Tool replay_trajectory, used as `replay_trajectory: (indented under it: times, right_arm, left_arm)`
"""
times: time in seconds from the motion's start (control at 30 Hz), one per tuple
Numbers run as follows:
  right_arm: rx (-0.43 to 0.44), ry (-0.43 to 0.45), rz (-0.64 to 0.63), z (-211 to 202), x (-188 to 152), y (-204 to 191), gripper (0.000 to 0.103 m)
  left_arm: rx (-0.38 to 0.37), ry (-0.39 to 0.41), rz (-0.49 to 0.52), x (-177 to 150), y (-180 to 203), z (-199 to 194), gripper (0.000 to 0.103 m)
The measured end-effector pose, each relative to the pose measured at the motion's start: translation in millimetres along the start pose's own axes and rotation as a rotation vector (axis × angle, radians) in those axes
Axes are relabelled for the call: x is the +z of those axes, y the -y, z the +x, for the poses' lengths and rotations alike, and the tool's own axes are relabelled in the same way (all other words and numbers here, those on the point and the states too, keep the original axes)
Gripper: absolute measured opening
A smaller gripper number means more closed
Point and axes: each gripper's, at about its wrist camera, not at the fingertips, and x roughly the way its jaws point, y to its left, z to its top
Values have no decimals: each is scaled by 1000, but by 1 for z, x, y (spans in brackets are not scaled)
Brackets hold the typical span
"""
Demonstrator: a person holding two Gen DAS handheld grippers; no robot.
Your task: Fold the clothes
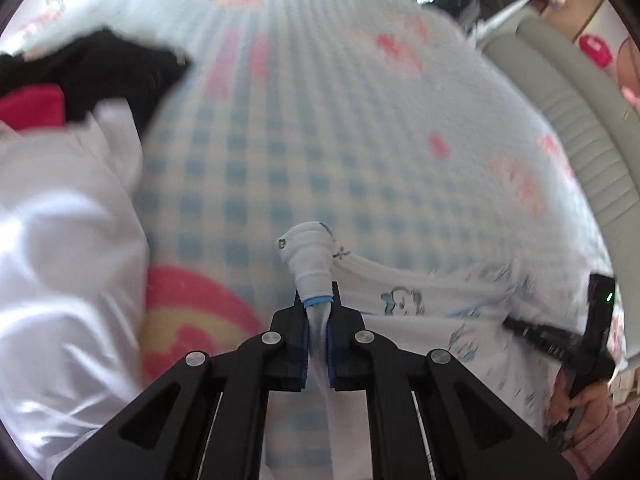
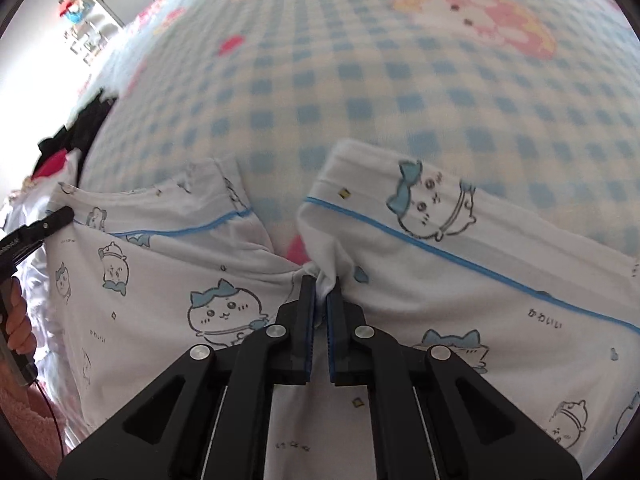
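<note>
Both tongs pinch the printed pajama top (image 2: 132,280) over the checked bed (image 2: 360,92): left tongs (image 1: 319,316) on a bunched cuff, right tongs (image 2: 321,296) mid-fabric; only left view shows a white, possibly satin, heap (image 1: 60,240).

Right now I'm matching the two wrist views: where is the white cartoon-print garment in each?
Left wrist: the white cartoon-print garment lies lower right, its bunched corner clamped in the left gripper.
Right wrist: it fills the lower half, a fold pinched by the right gripper.
Shared landmark: the blue checked blanket behind it.
</note>
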Motion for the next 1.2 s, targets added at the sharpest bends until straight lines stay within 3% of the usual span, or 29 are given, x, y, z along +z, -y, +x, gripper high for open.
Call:
replay_trajectory:
  times: [0.07,0.13,0.2,0.23,0.33,0.43,0.53,0.63,0.67,0.7,0.77,0.93,1.03,1.13,1.2]
  right_arm:
    - [38,-12,2,-11,0,2,7]
    - [65,30,-21,-38,1,1,23]
    - [94,76,-59,-62,5,-7,26]
    - [108,97,-80,-73,8,-13,26]
    - [113,102,-157,-76,26,-41,26]
    - [107,7,-186,-39,42,-58,26]
    - [105,-62,-204,-9,47,-59,26]
    - [102,-70,-209,11,53,-59,26]
    - [106,-66,-208,13,54,-58,24]
    - [109,-57,-205,12,54,-57,12]
    - [120,-28,-199,6,55,-55,4]
    - [167,117,-117,-27,69,-40,3]
    - [134,91,-18,-3,80,-19,3]
    - [105,55,47,26,79,-3,3]
    - [72,62,66,31,76,4,0]
  left_arm:
    - [0,-5,-5,-8,0,14,15]
    - [-40,32,-9,-11,1,8,20]
    - [-83,59,-20,-13,0,3,40]
    - [-92,63,-25,-12,-1,1,41]
    - [-88,59,-31,-10,-3,2,41]
    - [-85,56,-38,-6,-5,0,41]
    - [-106,47,-48,0,-9,1,41]
    - [-139,12,-54,3,-12,12,38]
    - [-117,1,-46,1,-10,16,22]
    - [-99,4,-29,1,-7,14,12]
    - [-82,23,9,2,1,6,9]
    - [-168,117,25,18,8,-19,9]
    - [-151,100,23,24,9,5,12]
    - [-151,37,-44,32,-4,40,15]
    - [-188,25,-107,34,-15,42,16]
